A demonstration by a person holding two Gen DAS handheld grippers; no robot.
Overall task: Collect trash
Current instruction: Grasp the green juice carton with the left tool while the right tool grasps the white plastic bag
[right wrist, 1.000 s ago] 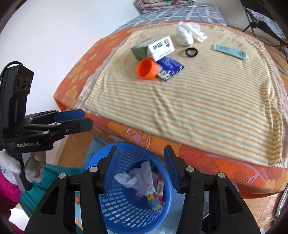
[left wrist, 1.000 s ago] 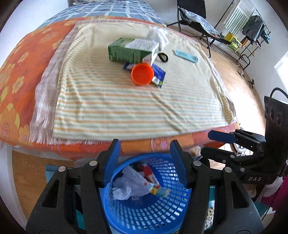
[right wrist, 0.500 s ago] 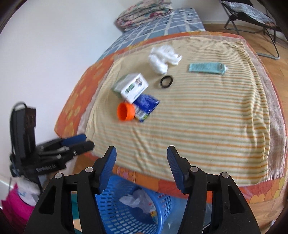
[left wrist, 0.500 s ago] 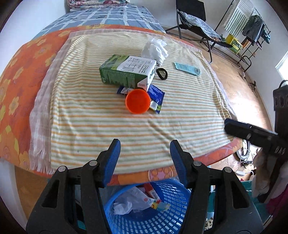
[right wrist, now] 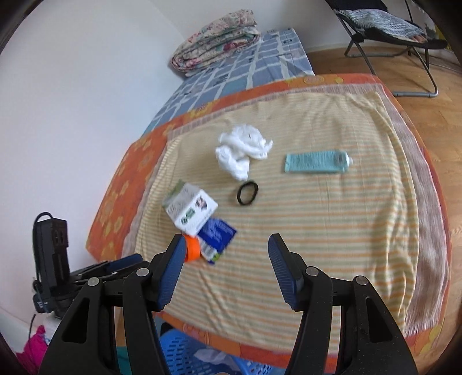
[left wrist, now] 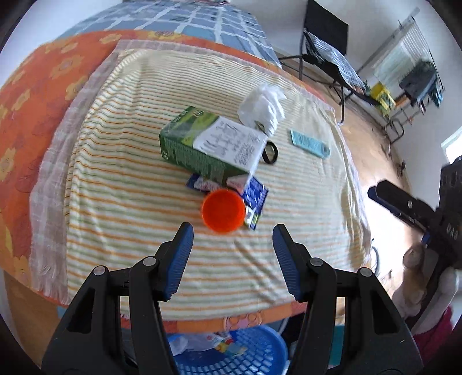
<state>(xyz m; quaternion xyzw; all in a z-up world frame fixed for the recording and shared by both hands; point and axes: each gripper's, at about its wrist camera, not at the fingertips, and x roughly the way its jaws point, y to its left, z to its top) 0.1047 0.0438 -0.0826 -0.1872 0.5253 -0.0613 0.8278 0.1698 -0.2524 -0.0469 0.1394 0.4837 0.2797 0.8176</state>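
Note:
On the striped towel [left wrist: 130,178] lie a green and white carton [left wrist: 208,147], an orange cup [left wrist: 223,210] on its side, a blue wrapper [left wrist: 255,199], a crumpled white tissue [left wrist: 262,106], a black hair tie [left wrist: 270,153] and a teal tube [left wrist: 309,143]. My left gripper [left wrist: 232,251] is open and empty, just short of the orange cup. My right gripper [right wrist: 226,259] is open and empty above the towel's near edge, with the carton [right wrist: 192,210], cup [right wrist: 192,251], wrapper [right wrist: 216,239], tissue [right wrist: 241,150], hair tie [right wrist: 247,192] and tube [right wrist: 316,161] ahead.
A blue basket [left wrist: 231,354] with trash in it stands on the floor under the near bed edge; it also shows in the right wrist view [right wrist: 184,357]. A folded quilt [right wrist: 216,37] lies at the bed's far end. A black chair [right wrist: 389,26] stands on the wood floor.
Both grippers have risen from over the blue basket and moved forward over the bed. The left one has come close to the orange cup. Both stayed open.

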